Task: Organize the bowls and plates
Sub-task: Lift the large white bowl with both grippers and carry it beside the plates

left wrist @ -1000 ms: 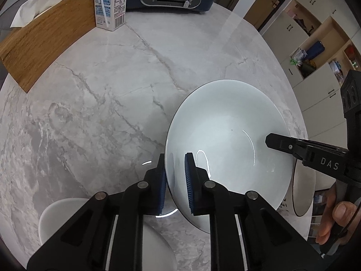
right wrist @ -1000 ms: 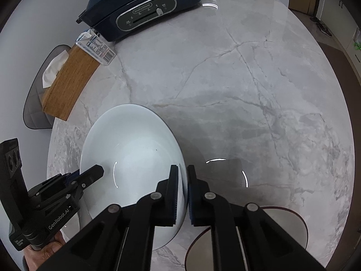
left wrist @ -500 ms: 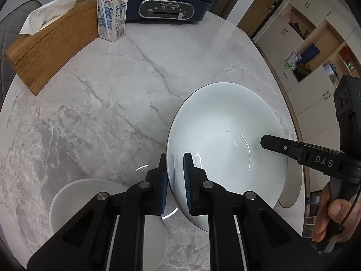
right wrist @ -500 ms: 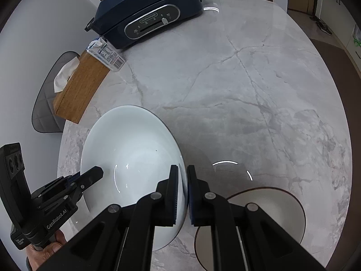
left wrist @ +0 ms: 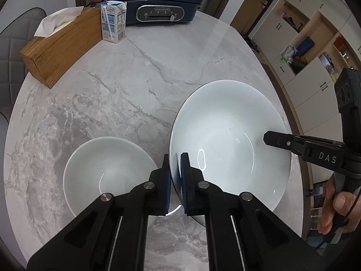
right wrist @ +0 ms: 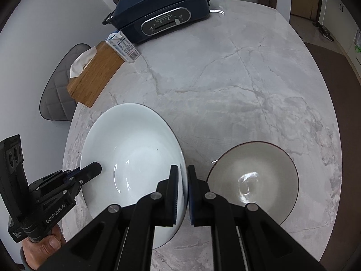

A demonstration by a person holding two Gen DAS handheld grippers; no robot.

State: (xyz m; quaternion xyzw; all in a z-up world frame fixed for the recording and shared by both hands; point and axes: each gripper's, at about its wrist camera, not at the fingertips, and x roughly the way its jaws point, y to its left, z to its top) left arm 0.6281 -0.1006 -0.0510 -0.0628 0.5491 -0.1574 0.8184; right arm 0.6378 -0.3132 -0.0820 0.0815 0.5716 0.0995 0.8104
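Left wrist: 2 down-tilted tools, left tool and right tool, apparently clamping white plate rims.

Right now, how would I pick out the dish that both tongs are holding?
On the round marble table, look at the near edge, between a smaller white bowl and a grey-brown bowl. It is the big white bowl, the widest of the three, with tongs pinching its rim on opposite sides.

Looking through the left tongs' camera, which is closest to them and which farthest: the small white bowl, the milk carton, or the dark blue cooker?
From the left tongs, which clamp the big white bowl's rim:
1. Small white bowl, just to their left on the table.
2. Milk carton, far side, beside the wooden tissue box.
3. Dark blue cooker, at the table's back edge.
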